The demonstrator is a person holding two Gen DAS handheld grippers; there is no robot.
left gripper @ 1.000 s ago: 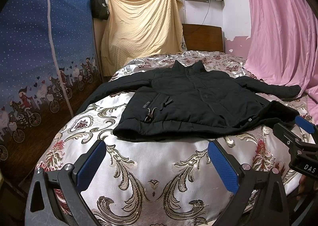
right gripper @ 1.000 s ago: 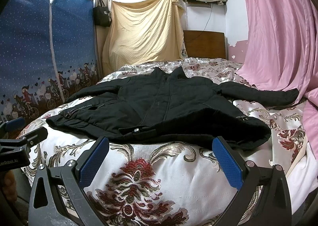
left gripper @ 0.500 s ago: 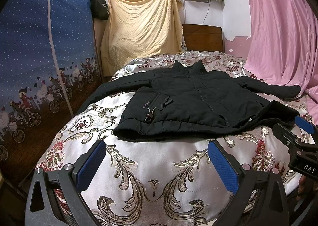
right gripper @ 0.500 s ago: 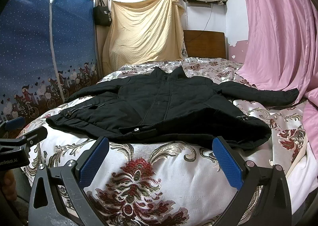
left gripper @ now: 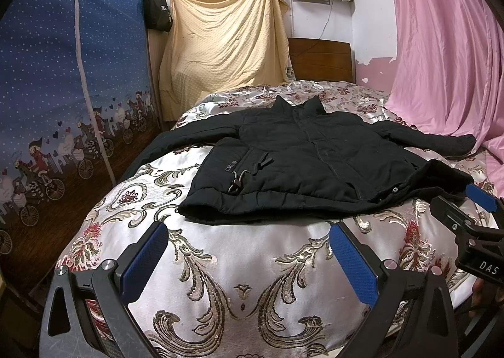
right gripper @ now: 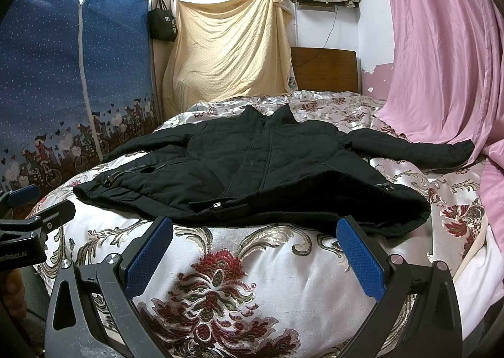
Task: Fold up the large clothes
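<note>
Here, jacket: a black padded jacket (left gripper: pixel 302 162) lies front up and unfolded on the floral satin bedspread (left gripper: pixel 239 266), collar toward the wooden headboard (left gripper: pixel 321 60), sleeves spread to both sides.
Left gripper (left gripper: pixel 249 257): blue pads wide apart, holding nothing, just short of the hem.
Right gripper (right gripper: pixel 255 254): spread wide too, empty, tips near the hem's edge.
Right side: pink curtain (right gripper: pixel 441 52).

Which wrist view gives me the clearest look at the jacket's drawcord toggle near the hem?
Left wrist view: the drawcord toggle lies on the black jacket, facing that camera, loop and stopper distinct. In the right wrist view it is only a small shape at the jacket's far left edge.
</note>
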